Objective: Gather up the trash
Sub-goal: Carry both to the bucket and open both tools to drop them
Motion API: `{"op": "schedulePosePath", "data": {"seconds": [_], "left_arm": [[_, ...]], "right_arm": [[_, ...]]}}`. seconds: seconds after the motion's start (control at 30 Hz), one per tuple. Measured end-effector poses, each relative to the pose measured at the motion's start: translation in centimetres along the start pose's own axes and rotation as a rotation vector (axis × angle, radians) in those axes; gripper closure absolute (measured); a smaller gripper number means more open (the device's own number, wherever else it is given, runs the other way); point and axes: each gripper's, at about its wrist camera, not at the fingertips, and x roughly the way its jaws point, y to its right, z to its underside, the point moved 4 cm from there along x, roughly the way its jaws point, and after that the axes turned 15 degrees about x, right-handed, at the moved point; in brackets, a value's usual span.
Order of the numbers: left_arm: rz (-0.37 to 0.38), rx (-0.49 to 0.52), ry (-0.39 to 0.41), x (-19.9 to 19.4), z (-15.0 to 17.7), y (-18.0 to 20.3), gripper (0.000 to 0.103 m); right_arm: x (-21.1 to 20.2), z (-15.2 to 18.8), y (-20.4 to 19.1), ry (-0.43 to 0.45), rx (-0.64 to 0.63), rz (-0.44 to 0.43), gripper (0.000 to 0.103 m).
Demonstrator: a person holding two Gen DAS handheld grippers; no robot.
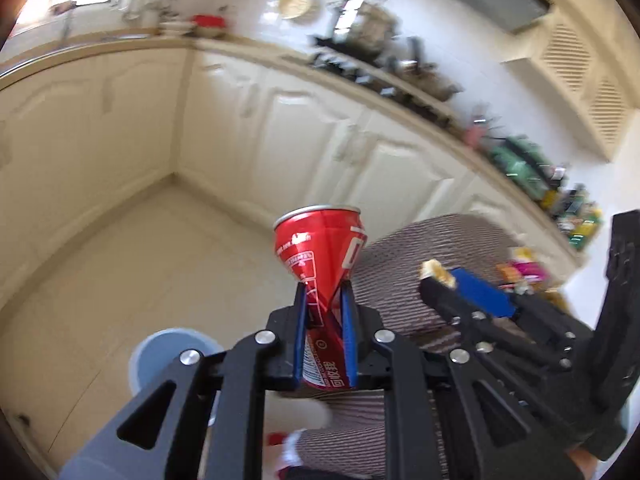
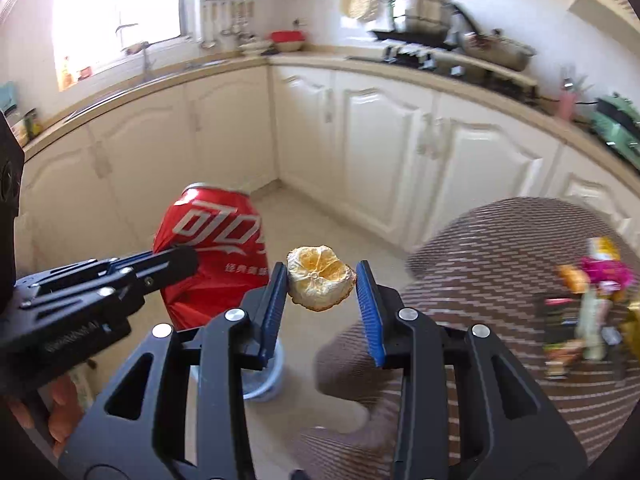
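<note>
My left gripper (image 1: 325, 292) is shut on a crushed red cola can (image 1: 320, 252), pinched flat between the blue pads and held in the air above the floor. The can also shows in the right wrist view (image 2: 216, 256), with the left gripper's fingers (image 2: 168, 264) on it. My right gripper (image 2: 322, 276) is shut on a dried orange peel (image 2: 320, 278), held in the air beside the can. In the left wrist view the peel (image 1: 438, 271) shows at the right gripper's tip. A light blue bin (image 1: 168, 356) stands on the floor below both grippers; it also shows in the right wrist view (image 2: 264, 376).
A round table with a brown striped cloth (image 2: 500, 280) is at the right, with snack wrappers (image 2: 592, 276) on it. White kitchen cabinets (image 2: 380, 152) and a counter with a stove and pots (image 2: 424, 8) line the far walls. The floor is beige tile (image 1: 140, 264).
</note>
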Motion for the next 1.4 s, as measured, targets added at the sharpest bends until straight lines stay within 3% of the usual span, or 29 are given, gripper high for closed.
{"op": "schedulePosePath", "data": {"seconds": [0.13, 0.3, 0.53, 0.73, 0.93, 1.4], "left_arm": [[-0.078, -0.048, -0.109, 2.6, 3.9, -5.5, 0.088], [-0.146, -0.129, -0.267, 7.8, 10.6, -12.3, 0.088], [-0.165, -0.21, -0.41, 13.9, 17.2, -18.2, 0.087], [-0.156, -0.238, -0.431, 16.3, 18.8, -20.1, 0.086], [-0.188, -0.262, -0.456, 16.6, 19.8, -21.5, 0.063], [-0.211, -0.309, -0.456, 15.5, 20.4, -22.8, 0.054]], "right_arm": [[5.5, 3.0, -3.8, -0.09, -0.02, -0.046, 0.068], [14.0, 9.2, -7.7, -0.254, -0.041, -0.085, 0.068], [22.8, 16.2, -10.1, -0.427, -0.053, -0.081, 0.068], [27.2, 18.4, -10.3, -0.482, -0.028, -0.051, 0.068], [28.6, 19.0, -9.8, -0.504, 0.004, -0.043, 0.068], [29.7, 19.1, -11.6, -0.495, 0.015, -0.068, 0.067]]}}
